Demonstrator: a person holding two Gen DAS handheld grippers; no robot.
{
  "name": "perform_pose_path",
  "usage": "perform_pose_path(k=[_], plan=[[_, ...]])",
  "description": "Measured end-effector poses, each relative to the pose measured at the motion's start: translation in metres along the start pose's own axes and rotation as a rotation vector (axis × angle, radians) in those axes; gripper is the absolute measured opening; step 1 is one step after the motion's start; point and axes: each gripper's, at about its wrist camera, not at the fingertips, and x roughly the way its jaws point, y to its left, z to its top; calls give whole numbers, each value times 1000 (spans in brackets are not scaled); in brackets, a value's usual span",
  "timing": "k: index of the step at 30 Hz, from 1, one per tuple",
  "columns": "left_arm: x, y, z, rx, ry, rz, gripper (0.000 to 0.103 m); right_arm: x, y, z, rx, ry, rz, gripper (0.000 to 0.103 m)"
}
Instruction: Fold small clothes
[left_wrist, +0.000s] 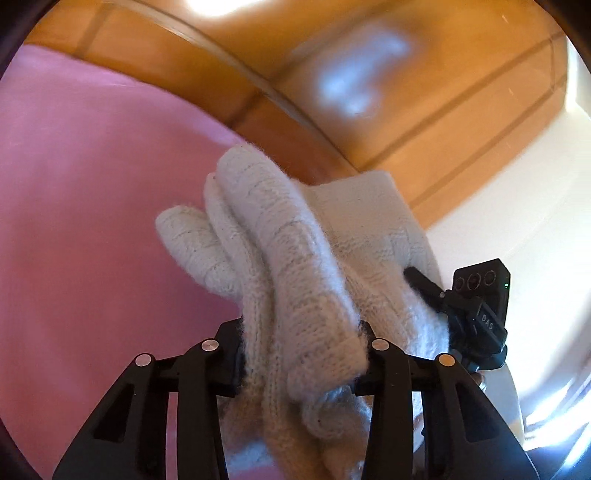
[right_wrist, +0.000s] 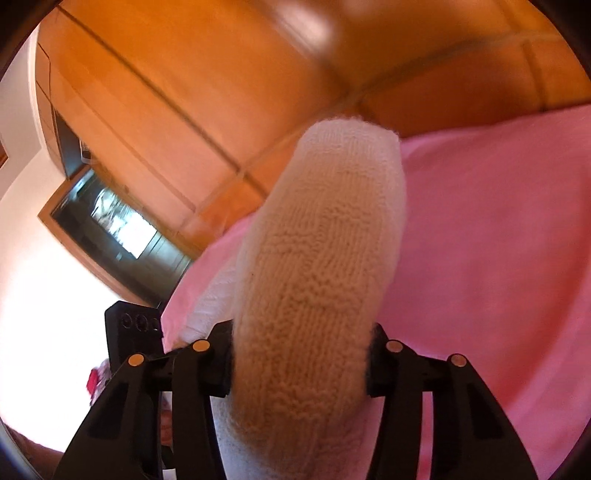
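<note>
Above pink sheet (left_wrist: 74, 221), both grippers (left_wrist: 299, 354) (right_wrist: 301, 350) clamp glove (left_wrist: 295, 266).

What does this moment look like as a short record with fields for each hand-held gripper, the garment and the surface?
left hand-held gripper: closed on a bunched part of the white knit garment
right hand-held gripper: closed on another part of the same knit, which stands up between its fingers
garment state: lifted and gathered, not lying flat; which kind of garment cannot be told
surface: pink bedsheet beneath both grippers
background: wooden panelling behind the bed, blurred
other gripper in view: right one seen at the right edge of the left wrist view
</note>
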Motion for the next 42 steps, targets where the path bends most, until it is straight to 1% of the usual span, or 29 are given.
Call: perform_pose_path(k=[1, 5, 7, 8, 10, 11, 12, 13, 14, 16, 17, 18, 19, 20, 22, 24, 26, 27, 28, 29, 30, 31, 32, 34, 35, 37, 38, 40, 42], plan=[[18, -14, 3, 18, 19, -26, 39, -18, -9, 2, 3, -27, -30, 48], [89, -64, 8, 90, 103, -64, 39, -83, -61, 4, 68, -113, -176, 48], [134, -88, 1, 157, 181, -22, 39, -100, -85, -1, 98, -119, -260, 51], [150, -93, -3, 183, 209, 6, 39, -107, -102, -7, 117, -110, -330, 51], [192, -105, -21, 294, 285, 179, 39, -106, -128, -20, 150, -68, -413, 57], [203, -109, -29, 342, 286, 225, 43, -104, -138, -27, 167, -47, -430, 60], [206, -112, -33, 358, 279, 236, 48, -103, -149, -37, 193, -49, -435, 66], [207, -115, -34, 362, 273, 250, 50, -106, -153, -42, 206, -71, -428, 73], [204, -116, -34, 352, 269, 263, 51, -109, -154, -44, 211, -87, -426, 76], [195, -119, -33, 352, 250, 290, 51, -115, -142, -41, 179, -112, -477, 83], [189, -118, -34, 361, 237, 303, 51, -118, -132, -38, 145, -128, -523, 83], [181, -123, -35, 379, 204, 333, 52, -121, -122, -37, 112, -150, -563, 82], [178, -128, -34, 391, 174, 357, 57, -119, -111, -35, 80, -172, -595, 76], [170, -133, -37, 411, 135, 379, 57, -122, -94, -34, 37, -195, -606, 72], [162, -141, -40, 443, 86, 405, 57, -123, -80, -29, -12, -206, -596, 57], [163, -144, -41, 467, 73, 426, 57, -113, -64, -36, -50, -196, -606, 50], [174, -142, -52, 498, 107, 491, 57, -88, -59, -47, -48, -139, -621, 48], [174, -137, -57, 503, 119, 501, 57, -80, -65, -53, -38, -114, -635, 48], [178, -134, -61, 511, 119, 521, 60, -75, -74, -62, -43, -95, -664, 48], [179, -131, -63, 512, 114, 532, 61, -68, -74, -69, -67, -93, -700, 48], [173, -129, -64, 504, 109, 528, 61, -64, -71, -75, -96, -115, -737, 48], [172, -129, -63, 488, 107, 521, 61, -65, -67, -73, -85, -123, -744, 49], [167, -131, -61, 471, 104, 515, 61, -68, -64, -73, -73, -129, -738, 50], [160, -134, -59, 465, 87, 511, 61, -76, -60, -70, -36, -156, -694, 61], [155, -136, -60, 465, 78, 507, 61, -79, -57, -70, -24, -168, -690, 62], [154, -142, -60, 462, 65, 508, 67, -83, -52, -72, -24, -179, -697, 68], [150, -145, -61, 460, 59, 507, 67, -84, -47, -73, -24, -186, -704, 70], [140, -147, -64, 457, 41, 507, 67, -86, -39, -77, -17, -195, -723, 78], [134, -149, -66, 461, 32, 515, 67, -87, -35, -81, 4, -203, -731, 83]])
